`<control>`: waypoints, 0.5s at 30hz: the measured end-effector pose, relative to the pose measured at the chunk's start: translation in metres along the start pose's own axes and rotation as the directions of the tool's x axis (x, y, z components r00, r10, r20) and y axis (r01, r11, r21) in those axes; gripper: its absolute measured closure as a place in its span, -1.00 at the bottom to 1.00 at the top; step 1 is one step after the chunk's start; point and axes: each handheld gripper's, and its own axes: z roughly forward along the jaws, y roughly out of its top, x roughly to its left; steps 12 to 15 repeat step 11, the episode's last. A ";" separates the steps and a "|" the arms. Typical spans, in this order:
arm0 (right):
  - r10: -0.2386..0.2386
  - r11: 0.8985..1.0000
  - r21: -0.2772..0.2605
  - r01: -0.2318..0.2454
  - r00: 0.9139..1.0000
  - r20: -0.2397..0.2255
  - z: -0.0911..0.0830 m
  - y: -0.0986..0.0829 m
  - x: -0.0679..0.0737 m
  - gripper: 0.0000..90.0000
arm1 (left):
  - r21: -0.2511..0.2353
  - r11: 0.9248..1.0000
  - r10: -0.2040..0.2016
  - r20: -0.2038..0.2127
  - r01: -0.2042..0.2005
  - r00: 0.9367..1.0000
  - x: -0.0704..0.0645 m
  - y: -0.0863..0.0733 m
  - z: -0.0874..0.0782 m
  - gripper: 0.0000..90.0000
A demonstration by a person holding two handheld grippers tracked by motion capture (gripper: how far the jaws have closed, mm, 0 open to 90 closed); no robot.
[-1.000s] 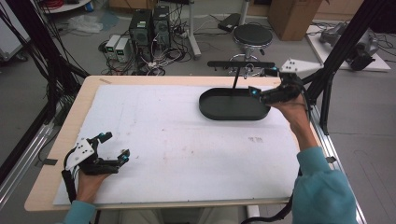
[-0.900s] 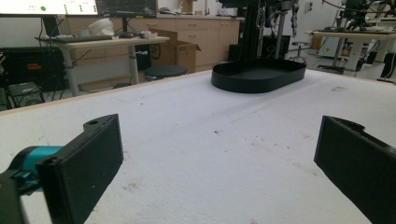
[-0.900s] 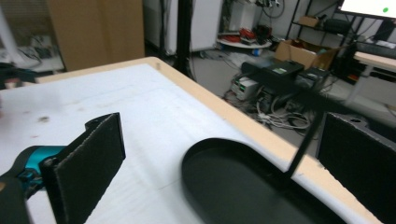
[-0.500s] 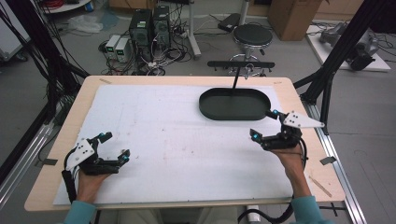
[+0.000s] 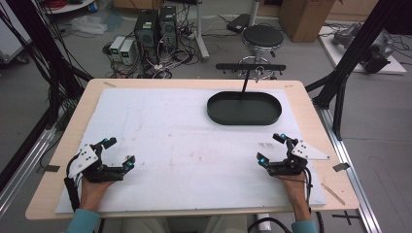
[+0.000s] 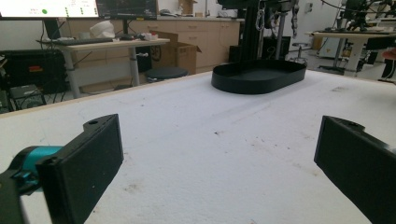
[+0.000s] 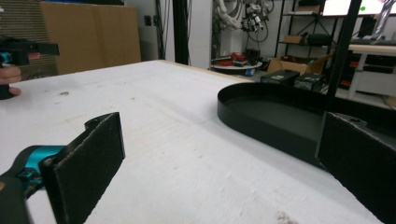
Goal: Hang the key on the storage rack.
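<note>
A black oval tray [image 5: 244, 108] sits empty at the back right of the white mat [image 5: 184, 145]. My left gripper [image 5: 120, 151] rests near the front left corner, held by a hand, its jaws wide apart with nothing between them. My right gripper [image 5: 270, 148] sits low over the mat near the front right, well short of the tray, also open and empty. In the left gripper view the tray [image 6: 259, 77] lies far ahead beyond my left gripper [image 6: 219, 168]. In the right gripper view the tray [image 7: 275, 116] is close, ahead of my right gripper [image 7: 219, 168].
A black T-shaped stand [image 5: 248, 73] rises just behind the tray. The wooden table edge [image 5: 335, 145] runs close to the right gripper, with black frame struts [image 5: 340, 97] beyond. A stool [image 5: 262, 36] and computers [image 5: 155, 26] stand on the floor behind.
My right gripper has pulled back from the tray's right end to the front right of the mat, still open. The left gripper has not moved.
</note>
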 end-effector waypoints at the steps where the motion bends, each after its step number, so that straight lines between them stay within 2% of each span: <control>1: 0.003 1.000 0.002 -0.003 1.000 -0.001 0.001 -0.003 0.001 -0.99 | 0.000 1.000 -0.001 0.000 0.001 1.000 0.000 0.000 0.000 -0.96; 3: 0.006 1.000 0.016 -0.006 1.000 0.000 0.003 -0.009 0.001 -0.99 | -0.001 1.000 -0.002 -0.001 0.002 1.000 0.000 0.000 0.000 -0.96; 7: -0.012 1.000 0.003 0.012 1.000 0.015 0.002 -0.009 0.002 -0.99 | 0.003 1.000 -0.004 -0.002 0.004 1.000 0.001 0.000 0.000 -0.96; 11: -0.029 1.000 0.012 0.029 0.999 0.025 0.002 -0.009 0.005 -0.99 | -0.001 1.000 -0.004 -0.005 0.004 1.000 0.000 0.000 0.000 -0.96; 15: -0.029 1.000 0.012 0.029 0.999 0.025 0.002 -0.009 0.005 -0.99 | -0.001 1.000 -0.004 -0.005 0.004 1.000 0.000 0.000 0.000 -0.96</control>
